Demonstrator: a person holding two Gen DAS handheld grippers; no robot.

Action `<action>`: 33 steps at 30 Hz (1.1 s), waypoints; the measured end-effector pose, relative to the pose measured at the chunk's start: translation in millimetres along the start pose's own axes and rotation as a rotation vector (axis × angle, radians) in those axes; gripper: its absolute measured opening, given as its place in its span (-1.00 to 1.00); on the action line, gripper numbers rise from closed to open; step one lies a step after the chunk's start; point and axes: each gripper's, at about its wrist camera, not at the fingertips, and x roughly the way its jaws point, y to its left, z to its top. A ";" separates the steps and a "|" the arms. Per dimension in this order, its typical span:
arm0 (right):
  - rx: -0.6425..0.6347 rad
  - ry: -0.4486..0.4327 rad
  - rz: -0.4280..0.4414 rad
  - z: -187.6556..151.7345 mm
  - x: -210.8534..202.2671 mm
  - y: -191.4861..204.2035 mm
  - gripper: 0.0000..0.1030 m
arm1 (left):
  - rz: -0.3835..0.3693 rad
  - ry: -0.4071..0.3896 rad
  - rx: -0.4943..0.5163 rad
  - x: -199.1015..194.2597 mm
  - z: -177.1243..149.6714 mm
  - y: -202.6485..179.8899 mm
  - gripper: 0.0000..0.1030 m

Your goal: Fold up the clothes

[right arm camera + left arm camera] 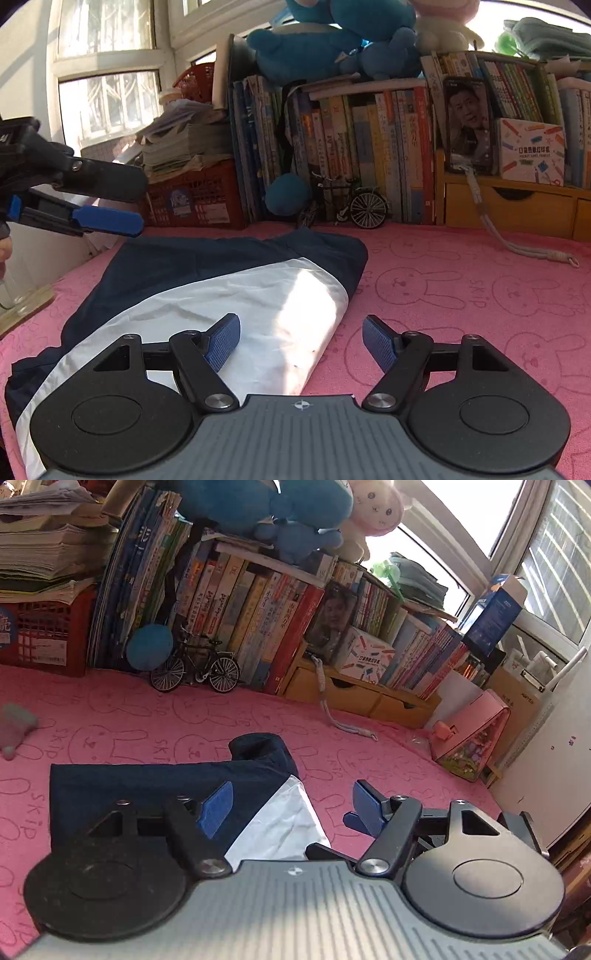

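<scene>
A navy and white garment (147, 782) (221, 291) lies folded flat on the pink rabbit-print cloth (369, 753) (480, 288). My left gripper (291, 806) hovers over the garment's right edge, jaws wide apart with nothing between them. My right gripper (301, 341) stands open above the white panel's near right corner, its pads clear of the fabric. In the right wrist view the left gripper (142, 205) also shows, raised at the far left above the garment's far corner, with part of a hand behind it.
Rows of books (258, 620) (351, 155) line the back, with plush toys (266, 509) on top. A model bicycle (195, 668) (351, 206), a red crate (40, 635), wooden drawers (509, 210), a cord (332, 709) and a pink house-shaped box (472, 734) edge the cloth.
</scene>
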 end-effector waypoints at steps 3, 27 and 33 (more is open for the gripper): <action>0.019 -0.007 0.095 -3.7 9.7 0.6 0.44 | 0.081 0.097 -0.063 46.5 26.4 7.5 0.38; -0.003 0.024 0.178 -9.4 14.3 10.8 0.84 | -0.012 0.333 -0.310 150.1 56.0 36.9 -0.50; -0.020 0.025 0.187 -10.5 11.0 13.0 0.87 | 0.147 0.067 -0.330 128.6 82.9 53.9 -0.54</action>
